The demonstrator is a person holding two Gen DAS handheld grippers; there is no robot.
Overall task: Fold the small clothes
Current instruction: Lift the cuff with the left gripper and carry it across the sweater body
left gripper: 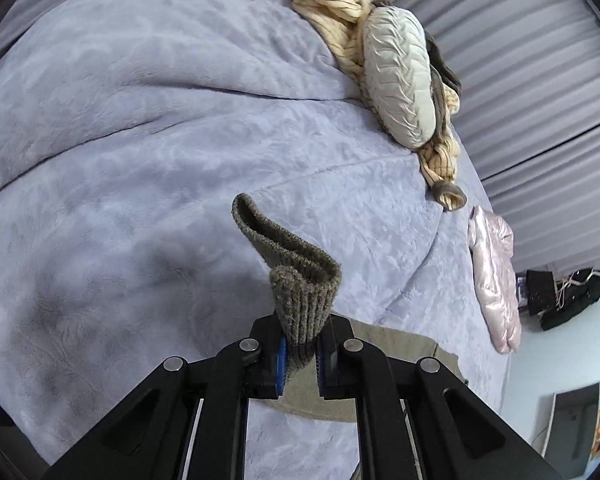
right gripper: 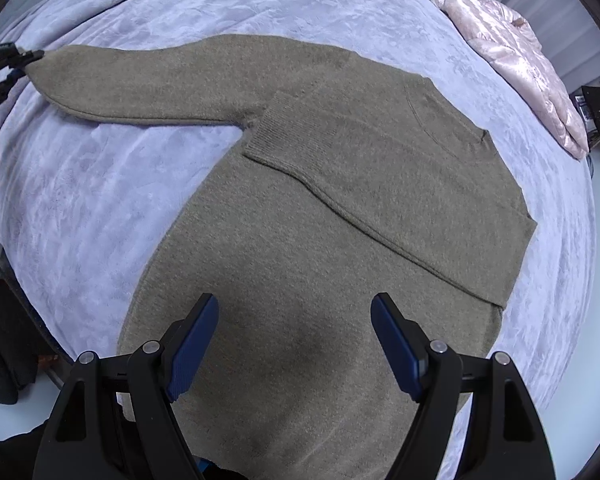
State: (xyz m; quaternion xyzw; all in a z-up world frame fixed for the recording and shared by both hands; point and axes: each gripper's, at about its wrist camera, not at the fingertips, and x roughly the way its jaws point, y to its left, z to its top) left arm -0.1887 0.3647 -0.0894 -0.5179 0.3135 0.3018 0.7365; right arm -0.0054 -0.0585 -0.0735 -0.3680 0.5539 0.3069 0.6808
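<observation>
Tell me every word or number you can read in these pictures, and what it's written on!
There are none to read.
The brown sweater, the pink puffy jacket and the purple blanket carry no words or numbers.
The grippers show no lettering either.
A flat panel on the floor beside the bed has a small colourful patch next to it, too blurred to read.

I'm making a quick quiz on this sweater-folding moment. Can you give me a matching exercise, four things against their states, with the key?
Things:
1. left gripper
2. right gripper
3. folded sleeve
4. pink jacket

States:
A. lies across the sweater's chest
B. shut on the sleeve cuff
C. open above the sweater's lower body
D. lies at the bed's edge, apart from the sweater

Pairs: 1-B, 2-C, 3-A, 4-D
</observation>
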